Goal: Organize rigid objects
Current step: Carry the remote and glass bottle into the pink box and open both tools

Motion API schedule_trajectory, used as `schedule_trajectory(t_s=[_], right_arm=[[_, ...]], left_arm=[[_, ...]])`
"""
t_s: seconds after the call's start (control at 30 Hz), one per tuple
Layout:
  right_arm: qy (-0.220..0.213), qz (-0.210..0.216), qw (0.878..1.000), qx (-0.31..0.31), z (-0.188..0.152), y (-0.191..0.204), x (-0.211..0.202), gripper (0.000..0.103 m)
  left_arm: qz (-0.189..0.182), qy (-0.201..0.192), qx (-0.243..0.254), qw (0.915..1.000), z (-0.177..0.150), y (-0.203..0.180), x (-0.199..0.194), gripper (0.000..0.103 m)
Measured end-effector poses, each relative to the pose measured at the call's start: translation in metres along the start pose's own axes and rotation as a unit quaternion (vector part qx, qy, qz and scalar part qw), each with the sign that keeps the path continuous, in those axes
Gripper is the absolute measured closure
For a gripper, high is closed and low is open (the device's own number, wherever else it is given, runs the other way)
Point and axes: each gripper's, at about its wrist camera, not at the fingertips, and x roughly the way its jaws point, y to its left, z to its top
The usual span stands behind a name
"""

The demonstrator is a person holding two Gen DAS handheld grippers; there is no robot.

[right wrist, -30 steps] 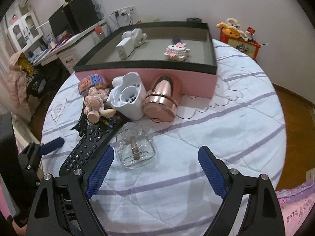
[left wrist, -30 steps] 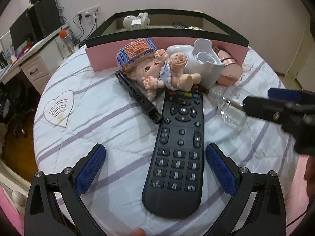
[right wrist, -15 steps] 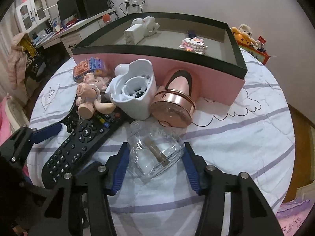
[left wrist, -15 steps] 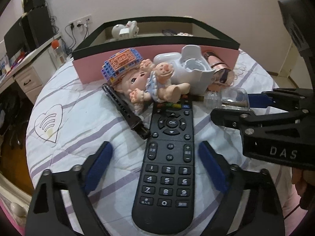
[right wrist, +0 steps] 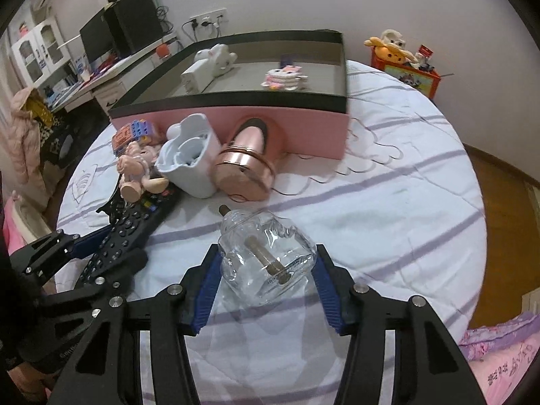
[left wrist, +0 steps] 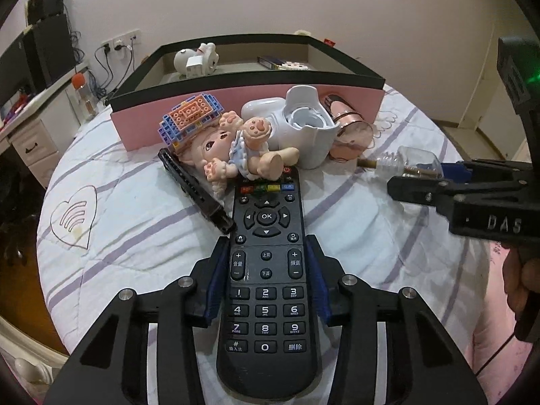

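Black remote [left wrist: 265, 290] clamped in left hand-held gripper [left wrist: 266, 283]; glass bottle [right wrist: 266, 256] in right [right wrist: 266, 283].

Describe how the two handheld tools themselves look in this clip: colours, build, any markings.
Both are matte black angular frames with triangular cut-outs and silver screw heads. The left tool and right tool carry ribbed blue finger pads. The right one bears raised "DAS" lettering, a green light glows on its housing, and a thin black cable hangs below.
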Motion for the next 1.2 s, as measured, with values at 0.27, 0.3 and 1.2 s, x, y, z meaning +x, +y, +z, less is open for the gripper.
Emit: schedule_trajectory(t_s=[0.27, 0.3, 1.2], right_arm=[[-0.007, 0.006, 1.0, 0.023, -0.006, -0.011, -0.013, 0.049], [-0.008, 0.008, 1.0, 0.026, -0.007, -0.012, -0.015, 0.049], [-0.109, -0.002, 0.994, -0.022, 0.128, 0.023, -0.055, 0.049]], left_arm=[[-0.035, -0.007, 0.003, 0.9994, -0.005, -0.005, -0.029, 0.059], [-0.037, -0.008, 0.004, 0.9993, -0.005, -0.006, -0.032, 0.059], [-0.015, -0.093, -0.021, 0.9954, 0.151, 0.067, -0.042, 0.059]])
